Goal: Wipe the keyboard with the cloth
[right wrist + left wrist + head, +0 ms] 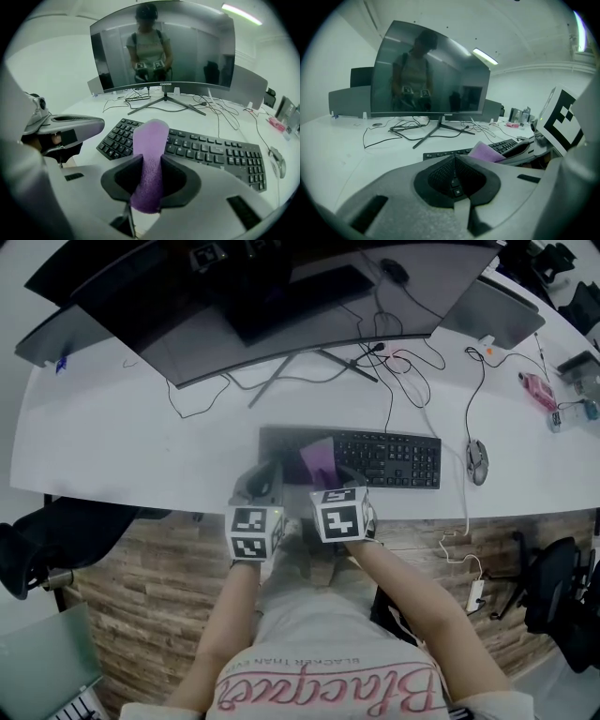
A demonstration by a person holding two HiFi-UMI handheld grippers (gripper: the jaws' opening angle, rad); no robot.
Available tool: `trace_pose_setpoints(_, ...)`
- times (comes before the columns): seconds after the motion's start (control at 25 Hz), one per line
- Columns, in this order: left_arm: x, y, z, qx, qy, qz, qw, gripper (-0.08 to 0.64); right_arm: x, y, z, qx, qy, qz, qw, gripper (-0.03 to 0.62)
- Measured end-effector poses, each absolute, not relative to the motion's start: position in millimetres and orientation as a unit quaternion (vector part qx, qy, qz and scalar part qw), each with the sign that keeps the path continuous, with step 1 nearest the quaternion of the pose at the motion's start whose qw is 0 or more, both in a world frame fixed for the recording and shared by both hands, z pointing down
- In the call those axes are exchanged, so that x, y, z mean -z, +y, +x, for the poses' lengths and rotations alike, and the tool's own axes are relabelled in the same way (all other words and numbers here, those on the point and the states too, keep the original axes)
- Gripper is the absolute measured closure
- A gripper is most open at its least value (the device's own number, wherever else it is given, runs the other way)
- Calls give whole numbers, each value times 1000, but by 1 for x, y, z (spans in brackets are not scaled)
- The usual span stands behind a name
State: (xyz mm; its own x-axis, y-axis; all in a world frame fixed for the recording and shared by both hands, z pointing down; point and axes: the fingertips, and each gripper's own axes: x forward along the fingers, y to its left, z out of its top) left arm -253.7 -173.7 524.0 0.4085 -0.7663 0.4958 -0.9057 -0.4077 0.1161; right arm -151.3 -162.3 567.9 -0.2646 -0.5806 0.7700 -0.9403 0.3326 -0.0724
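Now the right gripper (149, 174) pinches the purple cloth (150, 154) over the keyboard's (211, 152) left end.
The keyboard lies along the front edge of the white desk (141, 437). The left gripper (454, 182), jaws pressed together on nothing, sits just beside the right one. The cloth possibly touches the keys, but the head view leaves that unclear.

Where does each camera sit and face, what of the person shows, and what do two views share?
Head view: on the person's head, steeply down at desk, keyboard, left gripper, right gripper; forearms show.
Left gripper view: on that gripper, along its shut, empty jaws towards the monitor.
Right gripper view: on that gripper, along jaws shut on the cloth, over the keyboard.
Both gripper views share monitor, keyboard, cloth.
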Motion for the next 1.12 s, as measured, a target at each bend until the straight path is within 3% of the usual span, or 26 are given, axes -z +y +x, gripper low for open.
trace_pose_setpoints(1.12,-537,-179,-97,-215,-439,856,170,555,-572,-150,55,-312,-676,593,307,491)
